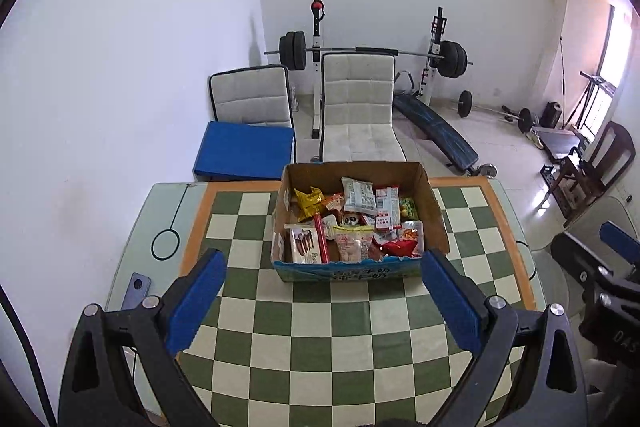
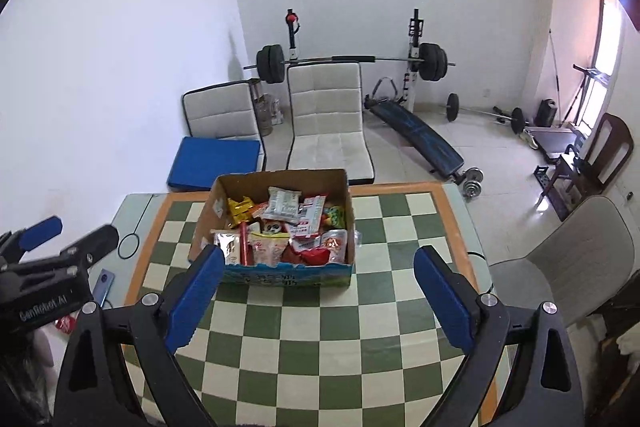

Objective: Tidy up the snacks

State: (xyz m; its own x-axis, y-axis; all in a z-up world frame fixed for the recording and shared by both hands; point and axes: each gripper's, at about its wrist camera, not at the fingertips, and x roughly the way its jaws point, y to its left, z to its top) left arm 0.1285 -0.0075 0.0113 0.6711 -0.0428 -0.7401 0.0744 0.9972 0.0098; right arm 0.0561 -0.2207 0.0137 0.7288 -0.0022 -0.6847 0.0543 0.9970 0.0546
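Left gripper [image 1: 322, 297] nearest the lens, blue pads spread wide, holding nothing, hovering over the green-and-cream checkered tablecloth [image 1: 352, 359]. Right gripper [image 2: 316, 293] same: wide open, empty, above the cloth; its body reads "DAS" in the left view, and the left gripper's body reads "GenRobot.AI" in the right view. Just ahead of both, the cardboard box [image 1: 434, 215] sits on the table [image 1: 132, 247], top flaps open, blue printed front with writing too small to read. It's packed with loose snack packets [image 1: 356, 223]: gold foil pouch, white label-covered packs, red bags, a panda-face pack, green pieces at the back right. Box not touched by either gripper. Phone [image 1: 136, 289] lies on the table's left edge.
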